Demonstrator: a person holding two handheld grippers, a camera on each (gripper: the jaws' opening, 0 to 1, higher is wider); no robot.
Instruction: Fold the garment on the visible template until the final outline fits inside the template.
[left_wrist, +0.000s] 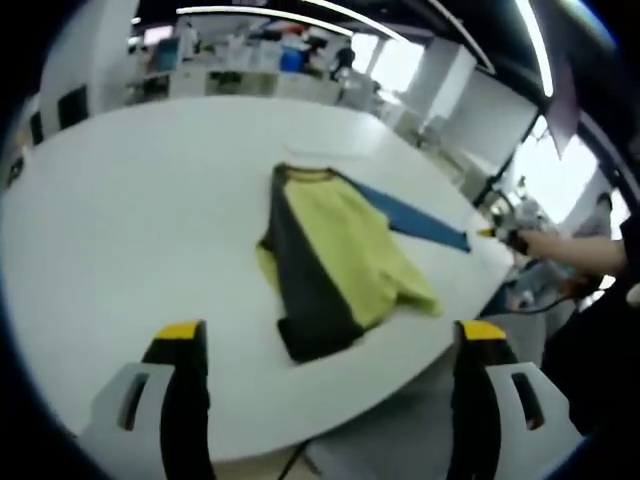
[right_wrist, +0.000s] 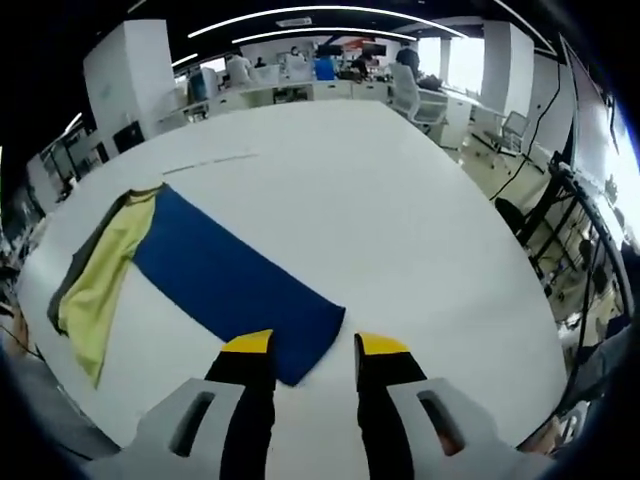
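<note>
The right gripper (right_wrist: 310, 345) hovers at the blue sleeve (right_wrist: 235, 285) end — jaws apart, ready to fold it over the garment (left_wrist: 335, 260) — while the left gripper (left_wrist: 330, 335) waits wide open.

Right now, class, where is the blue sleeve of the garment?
In the right gripper view the blue sleeve lies flat on the white table, stretching from the yellow-and-grey garment body at left to the right gripper.

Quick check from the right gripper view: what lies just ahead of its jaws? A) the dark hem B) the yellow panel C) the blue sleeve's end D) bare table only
C: the blue sleeve stretches from the yellow-and-dark garment toward the right gripper, its end lying just ahead of the open jaws.
</note>
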